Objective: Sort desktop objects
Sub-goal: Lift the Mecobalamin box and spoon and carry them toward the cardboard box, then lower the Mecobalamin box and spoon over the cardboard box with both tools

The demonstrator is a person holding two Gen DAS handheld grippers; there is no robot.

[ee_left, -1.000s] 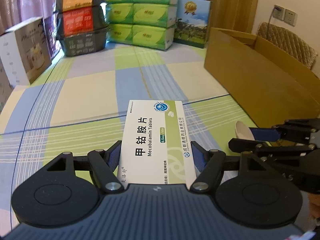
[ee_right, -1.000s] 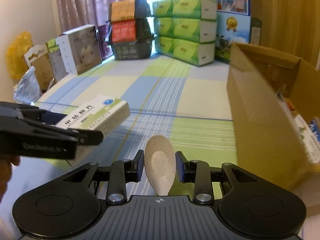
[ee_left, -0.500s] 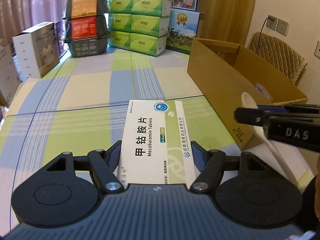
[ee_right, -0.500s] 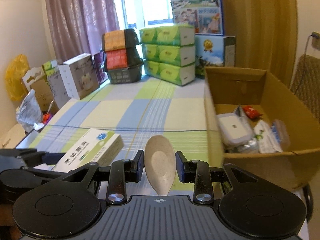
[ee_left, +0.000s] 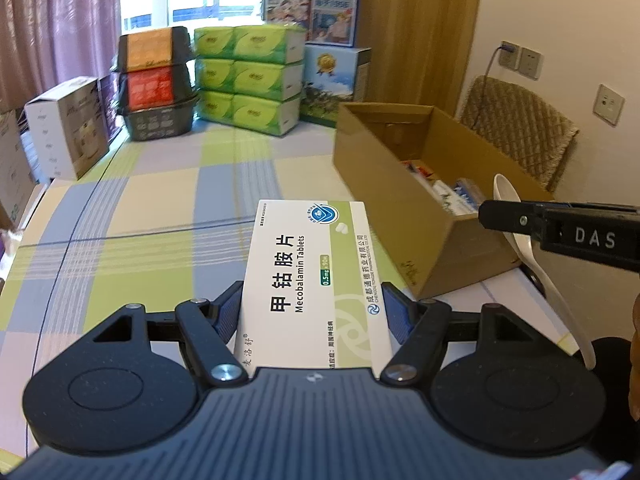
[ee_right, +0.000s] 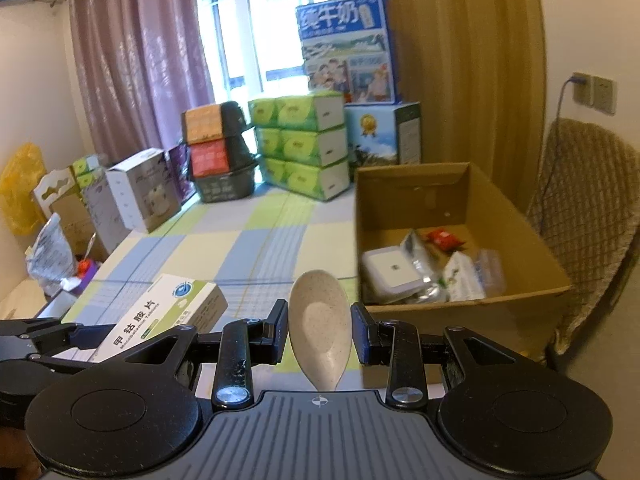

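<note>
Left gripper (ee_left: 312, 312) pinching the tablet box (ee_left: 316, 276); right gripper (ee_right: 320, 330) pinching the beige spoon (ee_right: 320, 332). Open cardboard box (ee_right: 516, 300) at right, holding packets.

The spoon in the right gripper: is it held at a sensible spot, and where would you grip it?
The spoon sits between the right gripper fingers at its wide bowl, handle trailing back below the gripper. The bowl is curved and tapers, so it may slip. Gripping the narrow handle from its two flat sides looks safer, leaving the bowl free to go into the box.
</note>
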